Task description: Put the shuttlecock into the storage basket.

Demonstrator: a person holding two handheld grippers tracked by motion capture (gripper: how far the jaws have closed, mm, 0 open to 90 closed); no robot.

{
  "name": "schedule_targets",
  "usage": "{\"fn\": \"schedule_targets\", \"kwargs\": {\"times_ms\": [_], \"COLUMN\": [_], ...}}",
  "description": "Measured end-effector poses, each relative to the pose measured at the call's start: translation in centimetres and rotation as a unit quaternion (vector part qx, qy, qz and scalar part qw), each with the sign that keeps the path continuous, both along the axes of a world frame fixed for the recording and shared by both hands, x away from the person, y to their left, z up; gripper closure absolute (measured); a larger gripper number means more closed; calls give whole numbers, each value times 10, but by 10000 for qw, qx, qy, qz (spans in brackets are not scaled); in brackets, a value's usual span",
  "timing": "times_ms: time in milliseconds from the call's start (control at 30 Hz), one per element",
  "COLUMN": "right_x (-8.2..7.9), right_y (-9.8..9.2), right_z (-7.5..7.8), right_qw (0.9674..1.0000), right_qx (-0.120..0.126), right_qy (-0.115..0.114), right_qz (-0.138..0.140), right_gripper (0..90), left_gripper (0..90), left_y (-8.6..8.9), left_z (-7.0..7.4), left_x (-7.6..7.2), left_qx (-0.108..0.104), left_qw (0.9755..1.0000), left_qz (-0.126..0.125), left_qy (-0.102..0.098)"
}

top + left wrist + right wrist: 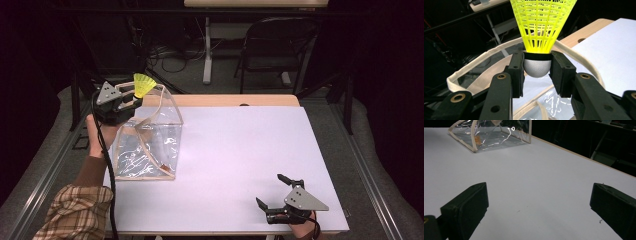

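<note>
The scene contains one shuttlecock [539, 37], one clear bag [150, 145], two tongs and one tabletop [240, 160].

Left tongs [131, 100]: pinching the shuttlecock. In the left gripper view the two black pads [516, 70] press on opposite sides of the rounded white-grey cork base, one pad per side. The yellow mesh skirt flares away from the jaws. In the high view the left tongs are raised at the far left corner of the tabletop, and the shuttlecock [144, 85] sits above the open top of the clear bag, level with its rim or slightly higher.

Clear bag: one unit, transparent plastic with cream fabric trim along its edges and two cream strap handles. It stands on the left part of the white tabletop with its mouth upward. One small orange-brown tag shows near its lower edge. In the left gripper view the cream rim [481, 56] curves beneath and behind the shuttlecock.

Right tongs [276, 192]: spread wide, holding nothing. They are at the near right corner of the tabletop, well apart from the bag. In the right gripper view the two pads [466, 207] stand far apart over bare white surface, with the clear bag [491, 137] at the far end.

Beyond the tabletop, one dark folding chair [275, 50] stands on the floor.
</note>
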State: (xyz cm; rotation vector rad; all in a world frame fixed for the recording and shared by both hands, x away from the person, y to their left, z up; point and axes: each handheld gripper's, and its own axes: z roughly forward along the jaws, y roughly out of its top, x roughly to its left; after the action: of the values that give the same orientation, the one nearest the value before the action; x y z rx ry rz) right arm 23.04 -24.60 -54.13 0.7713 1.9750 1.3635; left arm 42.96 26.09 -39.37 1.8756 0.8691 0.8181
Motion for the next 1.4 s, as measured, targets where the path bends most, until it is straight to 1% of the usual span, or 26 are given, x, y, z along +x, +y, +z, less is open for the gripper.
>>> {"fn": "schedule_targets", "kwargs": {"times_ms": [100, 133, 267, 333, 633, 967, 1400], "right_x": [0, 0, 0, 0, 0, 0, 0], "right_y": [0, 0, 0, 0, 0, 0, 0], "right_z": [0, 0, 0, 0, 0, 0, 0], "right_qw": [10000, 10000, 10000, 10000, 10000, 10000, 10000], "right_qx": [4, 6, 7, 9, 9, 1, -8], "right_qy": [-8, -10, -5, -5, -1, 3, 6], "right_qz": [-2, -2, 4, -1, 1, 0, 1], "right_gripper": [14, 14, 14, 14, 14, 14, 14], "left_gripper": [644, 644, 644, 644, 644, 643, 643], "left_y": [2, 3, 4, 5, 5, 6, 4], "left_z": [-1, -2, -3, -4, -6, -10, -14], "left_x": [1, 1, 2, 3, 4, 7, 12], "left_qx": [0, 15, 34, 76, 173, 172, 255], "left_qw": [10000, 9999, 9998, 9997, 9994, 9992, 9984], "left_qz": [20, 20, 43, 58, 76, 105, 123], "left_qy": [58, 113, 171, 206, 273, 357, 481]}}
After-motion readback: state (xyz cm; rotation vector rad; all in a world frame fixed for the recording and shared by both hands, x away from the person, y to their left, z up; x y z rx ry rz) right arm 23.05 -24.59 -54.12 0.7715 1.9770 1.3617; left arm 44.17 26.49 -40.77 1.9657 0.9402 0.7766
